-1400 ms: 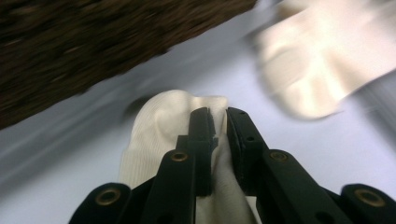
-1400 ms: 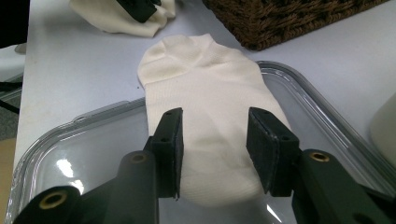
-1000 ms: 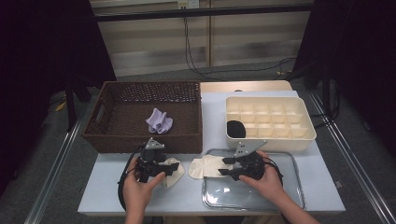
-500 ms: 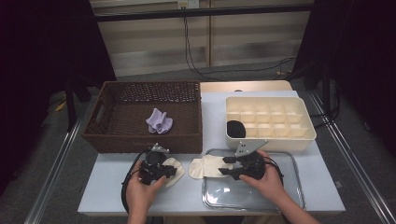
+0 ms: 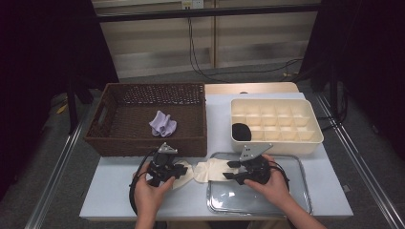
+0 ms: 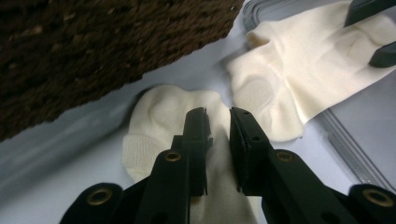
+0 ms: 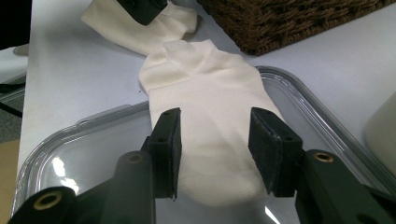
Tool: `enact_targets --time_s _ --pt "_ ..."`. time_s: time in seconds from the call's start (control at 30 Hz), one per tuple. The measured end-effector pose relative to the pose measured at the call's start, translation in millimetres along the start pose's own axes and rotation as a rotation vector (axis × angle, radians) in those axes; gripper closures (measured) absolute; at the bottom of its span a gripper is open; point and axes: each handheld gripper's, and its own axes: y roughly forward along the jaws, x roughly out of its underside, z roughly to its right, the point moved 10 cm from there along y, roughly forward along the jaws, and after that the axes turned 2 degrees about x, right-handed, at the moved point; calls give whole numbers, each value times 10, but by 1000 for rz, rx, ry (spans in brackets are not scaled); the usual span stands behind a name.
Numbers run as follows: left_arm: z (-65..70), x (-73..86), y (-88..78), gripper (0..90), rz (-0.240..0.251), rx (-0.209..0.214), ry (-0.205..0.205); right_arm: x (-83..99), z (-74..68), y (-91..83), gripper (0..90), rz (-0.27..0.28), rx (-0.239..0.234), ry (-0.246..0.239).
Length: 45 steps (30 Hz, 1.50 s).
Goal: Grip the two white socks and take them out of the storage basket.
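Right now I have two cream socks in front of me on the white table [image 5: 119, 195], one per gripper. My left gripper [image 6: 217, 126] sits over the left sock [image 6: 163, 116], which lies flat on the table just in front of the wicker basket [image 5: 119, 138]; its jaws have just closed in hard and then eased apart a little, so they stand narrow with the sock's fabric running under and between them, though I cannot tell whether the pads actually pinch it. My right gripper [image 7: 215, 135] holds its jaws half apart, astride the right sock [image 7: 210, 116], one pad at either edge of it; whether they press on the cloth I cannot tell. That sock lies with its near end on the clear tray [image 7: 84, 154] and its far end over the tray's rim onto the table, where it touches the left sock. In the high view a lilac bundle [image 5: 163, 123] rests inside the basket, and a black item [image 5: 241, 131] sits in a near-left compartment of the cream divided box [image 5: 305, 138], beyond the tray.
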Motion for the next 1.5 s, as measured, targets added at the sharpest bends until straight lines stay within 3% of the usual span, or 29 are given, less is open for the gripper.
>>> enact_targets --time_s 0.1,0.17,0.2,0.4,0.8,1.07,1.23,1.33,1.37,1.4,1.5 --pt "-15 4 -5 629 -2 -8 -2 6 0 2 554 -2 -1 3" --pt "-15 6 -13 605 -4 -10 1 8 3 2 554 -3 2 3" --pt "-17 2 -32 543 3 -15 2 6 1 4 552 -1 0 4" --pt "-40 25 -88 453 14 -27 -8 10 -2 11 551 -4 -3 1" --pt "-82 99 -184 363 14 -29 -38 3 -26 48 548 -9 -10 -5" --pt "-95 168 -251 356 1 -20 -66 -8 -23 51 543 -4 -12 -1" --pt "-78 242 -192 425 -50 -17 -66 -13 -30 46 543 -5 -11 -6" --pt "-64 260 -157 589 -66 -8 -75 -21 -32 35 543 -1 -11 -4" --pt "-64 264 -160 698 -74 -6 -74 -25 -26 26 543 1 -9 -7" --pt "-43 246 -176 746 -82 5 -75 -28 -25 25 543 3 -10 -7" --pt "-39 213 -199 770 -80 -6 -76 -21 -24 27 543 0 -9 -6"
